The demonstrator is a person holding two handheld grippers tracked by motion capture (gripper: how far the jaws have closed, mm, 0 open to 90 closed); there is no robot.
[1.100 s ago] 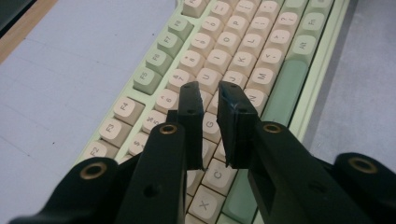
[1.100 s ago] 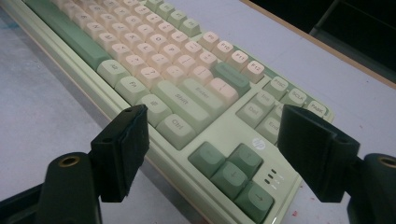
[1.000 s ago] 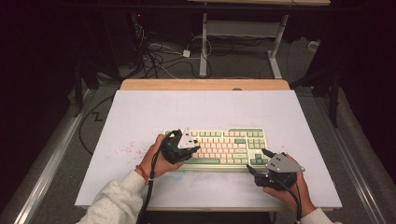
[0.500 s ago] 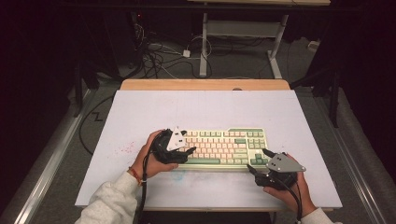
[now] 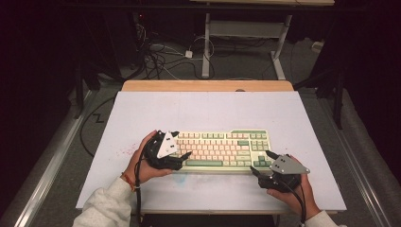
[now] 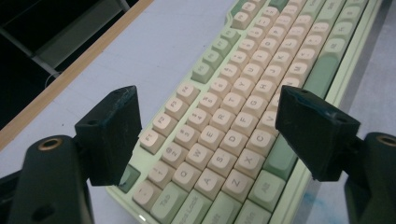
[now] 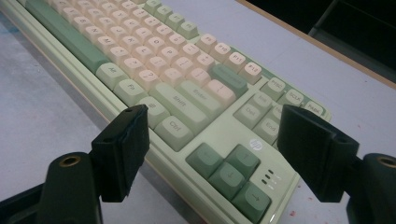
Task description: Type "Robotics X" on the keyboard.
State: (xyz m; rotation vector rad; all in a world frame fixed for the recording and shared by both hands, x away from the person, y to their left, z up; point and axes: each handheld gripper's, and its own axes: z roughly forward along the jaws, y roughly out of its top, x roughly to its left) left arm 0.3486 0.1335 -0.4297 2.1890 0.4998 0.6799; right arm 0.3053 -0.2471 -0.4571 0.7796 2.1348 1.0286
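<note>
Left gripper [image 5: 182,156] at the keyboard's [image 5: 222,150] left end, jaws spread wide, just been opening, pads off the keys; keyboard straight ahead, its left key rows showing between the jaws. Right gripper [image 5: 261,162] at the near right corner, jaws likewise spread and pinching nothing; arrow keys [image 7: 229,172] lying between them, keyboard stretching away ahead and leftward.
</note>
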